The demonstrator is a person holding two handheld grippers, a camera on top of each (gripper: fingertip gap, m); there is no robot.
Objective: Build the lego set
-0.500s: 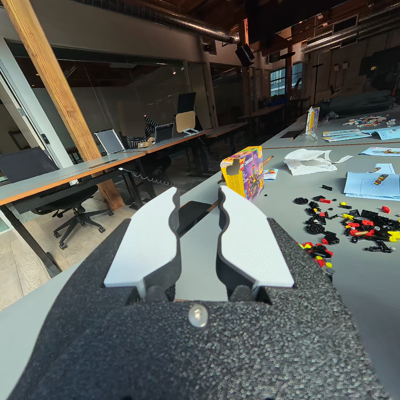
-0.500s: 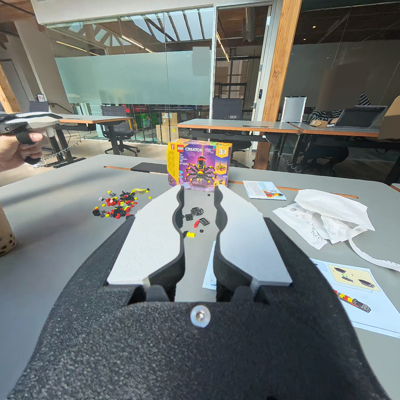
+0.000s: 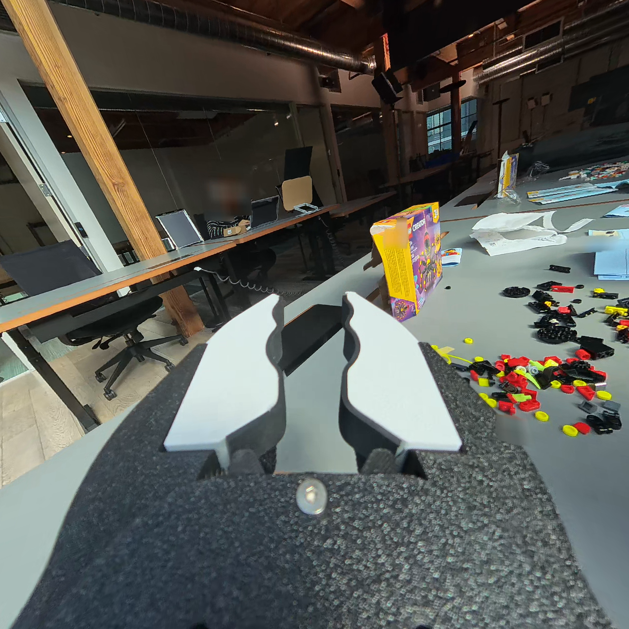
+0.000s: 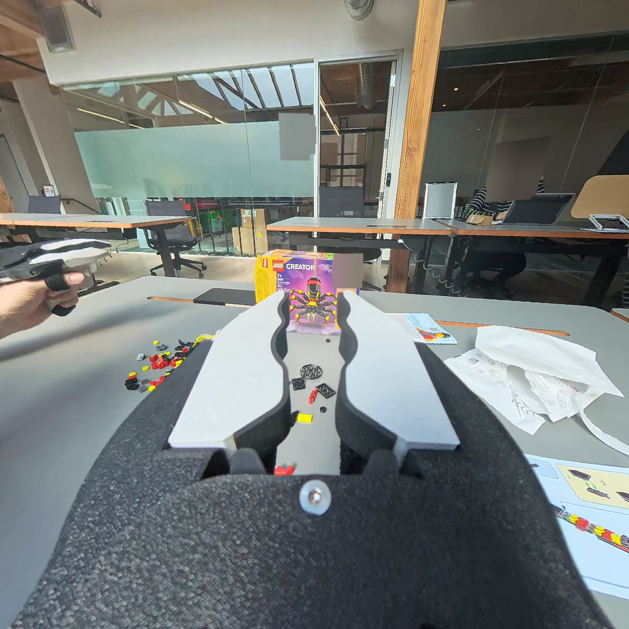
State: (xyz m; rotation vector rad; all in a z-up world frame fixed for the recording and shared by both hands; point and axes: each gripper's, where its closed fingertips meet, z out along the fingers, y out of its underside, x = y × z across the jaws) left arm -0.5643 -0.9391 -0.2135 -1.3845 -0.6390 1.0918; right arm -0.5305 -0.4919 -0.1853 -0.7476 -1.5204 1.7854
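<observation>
Both grippers have dipped nearer the table, jaws parted and empty, the right gripper (image 4: pixel 311 306) now over loose bricks (image 4: pixel 311 384) before the box (image 4: pixel 296 272), left gripper (image 3: pixel 311 303) beside the pile (image 3: pixel 544 377): building not begun.

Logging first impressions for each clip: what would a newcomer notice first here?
The purple and yellow set box stands upright at the grey table's far edge. Loose red, yellow and black pieces lie scattered before it, crumpled white bags to the right. Both grippers, left and right, hover open and empty.
</observation>
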